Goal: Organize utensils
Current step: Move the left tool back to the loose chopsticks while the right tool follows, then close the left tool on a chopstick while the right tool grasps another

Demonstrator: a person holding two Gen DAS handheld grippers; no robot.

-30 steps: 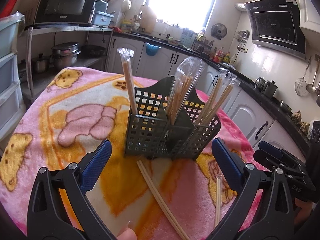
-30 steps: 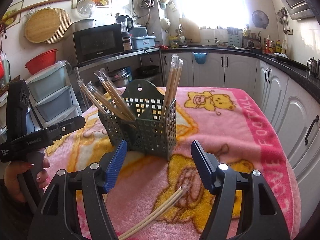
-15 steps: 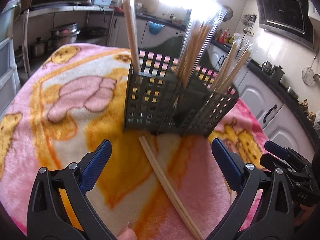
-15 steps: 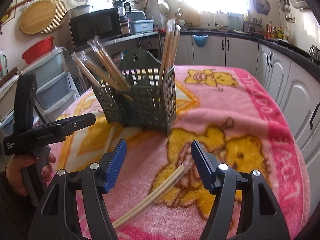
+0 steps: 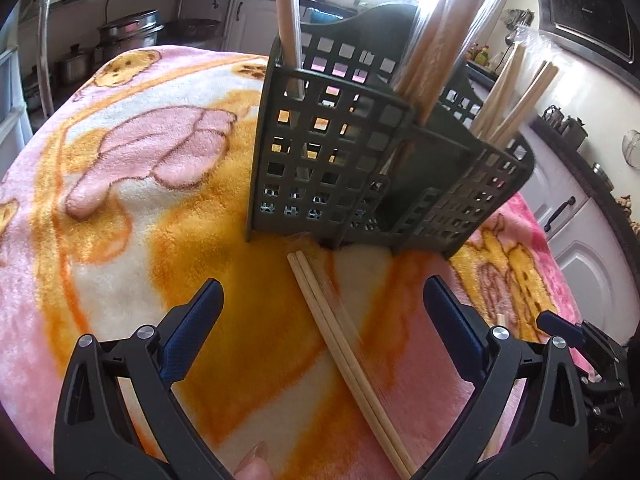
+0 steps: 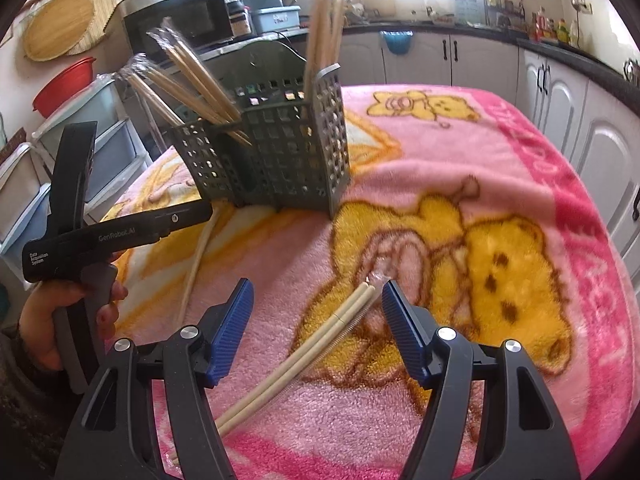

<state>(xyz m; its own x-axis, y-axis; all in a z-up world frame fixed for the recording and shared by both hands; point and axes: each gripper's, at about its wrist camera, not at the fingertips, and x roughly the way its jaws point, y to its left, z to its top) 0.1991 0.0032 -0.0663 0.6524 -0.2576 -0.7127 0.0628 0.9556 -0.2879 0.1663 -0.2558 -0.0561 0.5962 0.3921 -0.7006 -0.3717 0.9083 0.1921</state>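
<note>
My left gripper (image 5: 320, 316) spread wide above a wrapped wooden chopstick pair (image 5: 344, 356) on the pink cartoon-bear blanket (image 5: 120, 200), just before the dark grey slotted plastic utensil holder (image 5: 352, 168), my right gripper (image 6: 318, 320) likewise agape around a pale wrapped chopstick pair (image 6: 316, 352).

The tall chopsticks (image 5: 289, 20) in the gray basket (image 5: 332, 160) are getting cut off by the top edge in the left wrist view, and bright window light is washing out their tops. The wooden pair (image 5: 340, 344) on the blanket (image 5: 120, 240) is running off the bottom edge there, so its far end is not showing. In the right wrist view, the pale pair (image 6: 304, 356) is sliding under the right gripper (image 6: 316, 320), which is hiding its lower end. The basket's (image 6: 280, 148) holes are looking blurry there. The left gripper (image 6: 116, 232) is covering part of a thin stick (image 6: 198, 256) behind it.
</note>
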